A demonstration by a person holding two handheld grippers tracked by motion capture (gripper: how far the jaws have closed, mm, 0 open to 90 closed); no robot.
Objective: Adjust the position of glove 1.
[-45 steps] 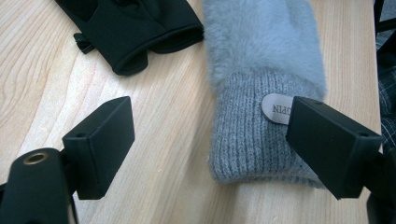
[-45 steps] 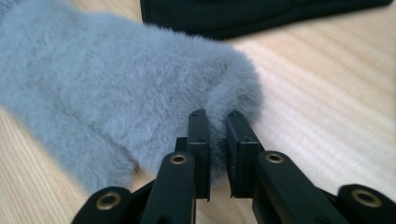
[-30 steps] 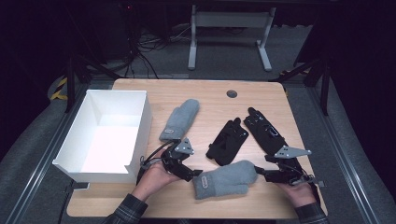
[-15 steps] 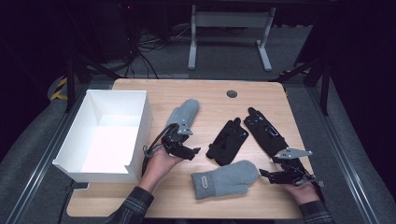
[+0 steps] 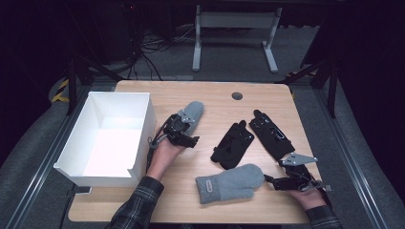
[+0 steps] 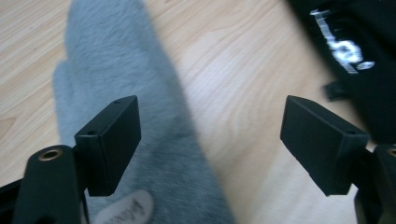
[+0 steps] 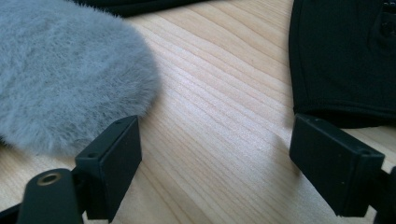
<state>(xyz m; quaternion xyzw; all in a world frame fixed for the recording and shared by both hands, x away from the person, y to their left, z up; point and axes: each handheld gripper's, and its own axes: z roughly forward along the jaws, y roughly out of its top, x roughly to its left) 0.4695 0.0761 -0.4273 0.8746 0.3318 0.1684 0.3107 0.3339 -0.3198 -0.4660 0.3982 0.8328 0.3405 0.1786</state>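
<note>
Left gripper (image 5: 191, 138) hovers over the cuff end of the far grey mitten (image 5: 190, 116), which lies on the wooden table (image 5: 210, 98) just right of the white box (image 5: 110, 138); its jaws are spread wide and have just been closing a little, and in the left gripper view the mitten (image 6: 135, 116) runs under the left jaw while bare wood shows across the rest of the gap, so nothing is pinched. Over at the near right corner, the right gripper (image 5: 270, 181) sits low, pointing at the rounded tip of the near grey mitten (image 5: 229, 182). Its jaws have just been opening and stand apart; the right gripper view shows the fluffy tip (image 7: 70, 74) just beyond the left jaw and only wood between the two, so that mitten lies free. Two black gloves (image 5: 258, 138) lie side by side between the mittens, one of them close to the right gripper.
</note>
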